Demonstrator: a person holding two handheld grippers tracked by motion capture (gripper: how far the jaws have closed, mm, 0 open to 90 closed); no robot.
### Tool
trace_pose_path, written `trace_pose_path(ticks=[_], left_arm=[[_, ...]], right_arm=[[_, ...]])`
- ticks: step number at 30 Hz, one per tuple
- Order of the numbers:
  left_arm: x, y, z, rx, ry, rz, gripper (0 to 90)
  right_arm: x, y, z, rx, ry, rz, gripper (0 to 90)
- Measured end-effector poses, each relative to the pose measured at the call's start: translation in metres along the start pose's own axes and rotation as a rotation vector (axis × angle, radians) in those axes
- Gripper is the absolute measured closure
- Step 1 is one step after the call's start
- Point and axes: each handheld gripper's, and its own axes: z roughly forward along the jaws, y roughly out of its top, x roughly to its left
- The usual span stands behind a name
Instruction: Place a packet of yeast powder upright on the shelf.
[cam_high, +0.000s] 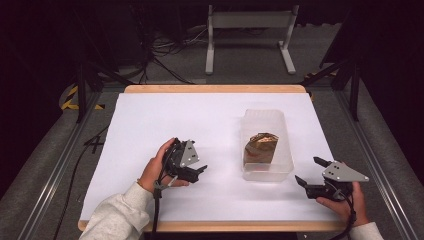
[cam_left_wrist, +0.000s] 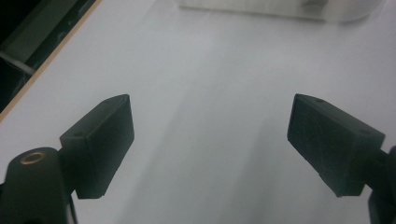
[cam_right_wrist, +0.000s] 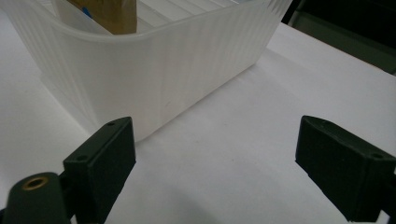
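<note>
On the desk (cam_high: 150, 130), left of the bin (cam_high: 286, 150), your left gripper (cam_high: 201, 171) sits low over the white sheet with its jaws spread wide and nothing between them. Seen along that gripper's own jaws, only bare white surface lies between the two black pads (cam_left_wrist: 100, 140), and the bin's (cam_left_wrist: 280, 9) wall runs across the top, well apart from the tips. Your left hand (cam_high: 157, 170) wraps the gripper body from the side.

At the near right corner of the bin, your right gripper (cam_high: 311, 172) is likewise released, jaws wide and empty. Its own view puts the left pad (cam_right_wrist: 105, 158) just beside the ribbed translucent wall of the bin (cam_right_wrist: 154, 74), though you cannot tell whether it touches; the right pad hangs over bare desk.

Inside the bin a brown packet (cam_high: 260, 145) leans upright, clear of both grippers. Its top edge (cam_right_wrist: 116, 14) peeks over the rim in the right gripper view.
</note>
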Motion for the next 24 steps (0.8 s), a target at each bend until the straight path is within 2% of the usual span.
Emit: trace_pose_path(ticks=[4, 6, 8, 10, 16, 24], left_arm=[[0.0, -0.006, -0.004, 0.022, 0.01, 0.005, 15.7], [0.001, -0.011, -0.008, 0.03, 0.015, -0.005, 14.7], [0.002, -0.014, -0.011, 0.021, 0.026, -0.006, 14.2], [0.005, -0.018, -0.015, 0.012, 0.026, -0.018, 14.1], [0.01, -0.042, -0.028, 0.042, 0.049, -0.048, 13.1], [0.012, -0.067, -0.048, 0.044, 0.077, -0.102, 12.2]], right_arm=[[0.001, 0.0, 0.001, 0.005, 0.003, -0.004, 12.7], [0.002, 0.001, 0.001, 0.006, 0.003, -0.007, 12.7], [0.002, 0.001, 0.001, 0.006, 0.002, -0.006, 12.7], [0.002, 0.001, 0.001, 0.006, 0.001, -0.005, 12.6], [0.004, 0.002, 0.002, 0.01, 0.001, -0.022, 12.6], [0.008, 0.004, 0.004, 0.02, 0.006, -0.038, 12.6]])
